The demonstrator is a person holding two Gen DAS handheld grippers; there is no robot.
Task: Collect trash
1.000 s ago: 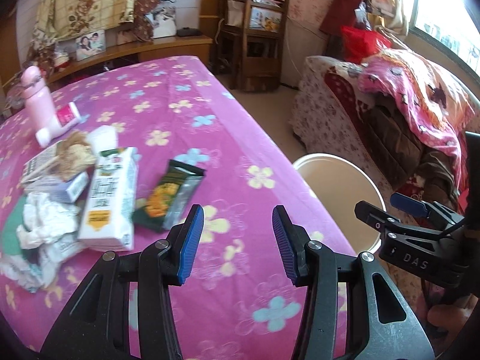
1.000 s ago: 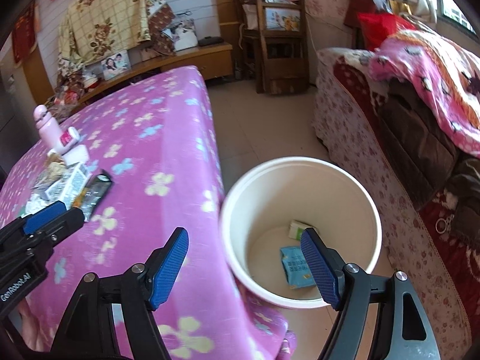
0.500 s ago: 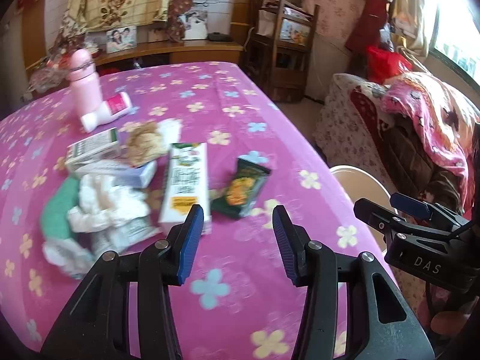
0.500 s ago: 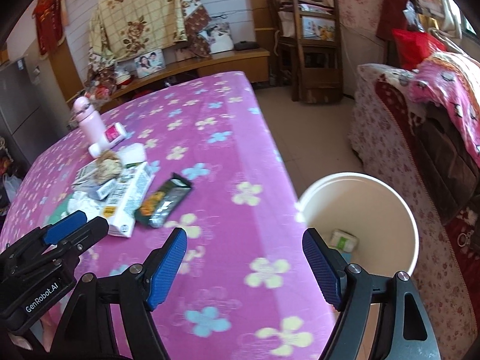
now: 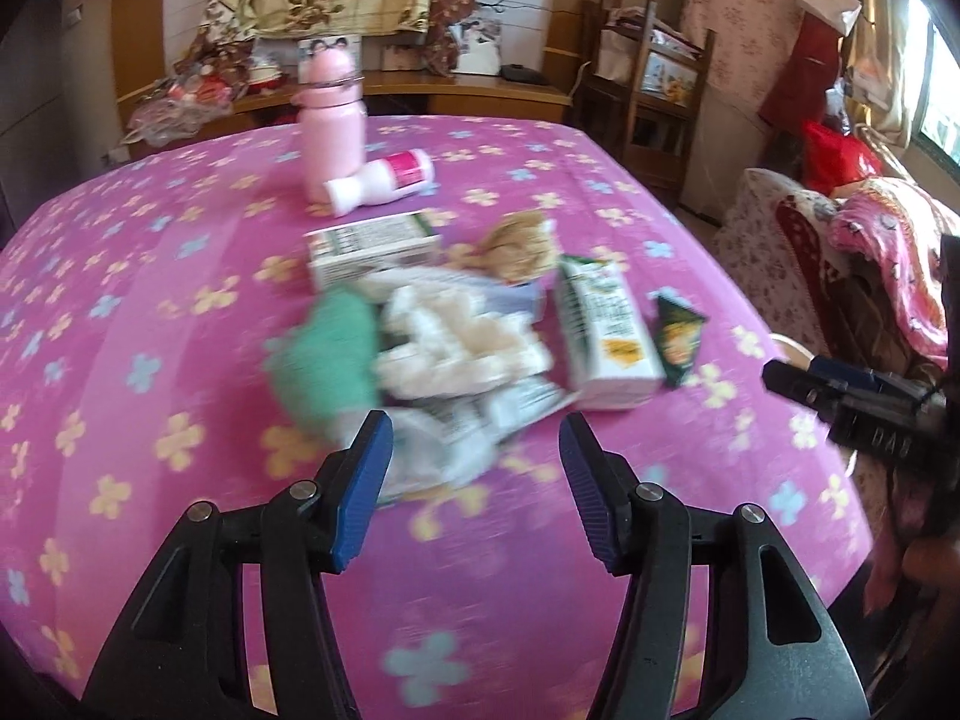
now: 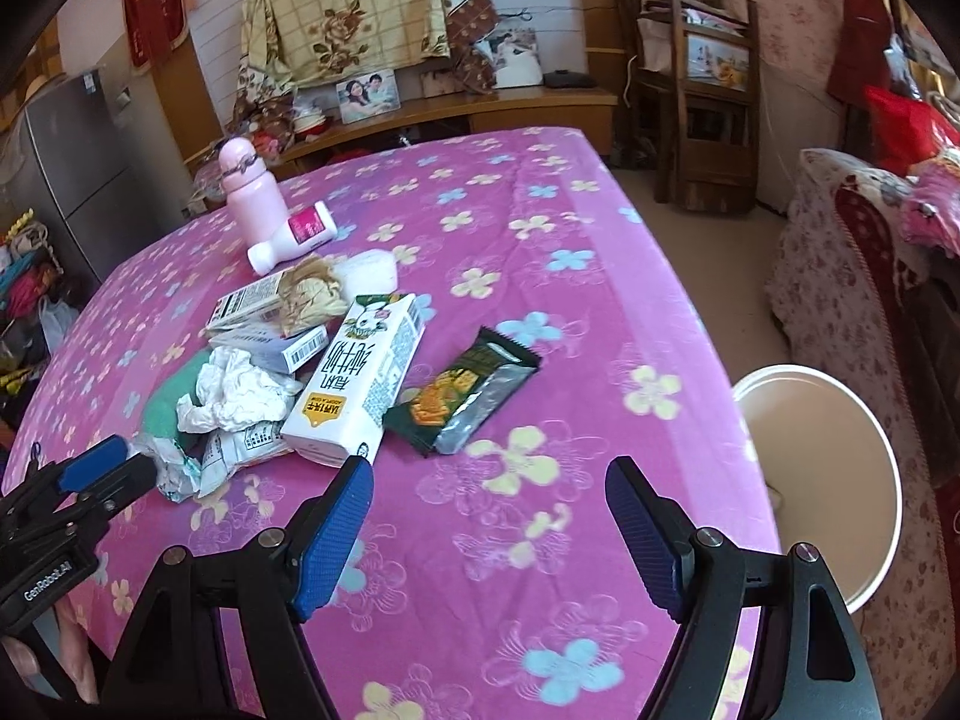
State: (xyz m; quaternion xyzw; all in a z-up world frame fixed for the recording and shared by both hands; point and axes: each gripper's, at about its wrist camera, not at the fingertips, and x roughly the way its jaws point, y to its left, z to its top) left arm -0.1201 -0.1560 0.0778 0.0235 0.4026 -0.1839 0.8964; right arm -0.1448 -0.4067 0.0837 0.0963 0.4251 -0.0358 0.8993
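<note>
Now both grippers back over counter, away from bucket (image 6: 864,480); left gripper (image 5: 474,480) jaws just widened, empty, near crumpled tissue (image 5: 456,348); right gripper (image 6: 489,522) wide, empty.

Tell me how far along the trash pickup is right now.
Done: nothing I can confirm; the bin's inside is hidden. In hand: nothing. Left tongs, whose jaws have just been opening, and right tongs are both open and empty. Left: milk carton, snack wrapper and crumpled paper on the table.
</note>
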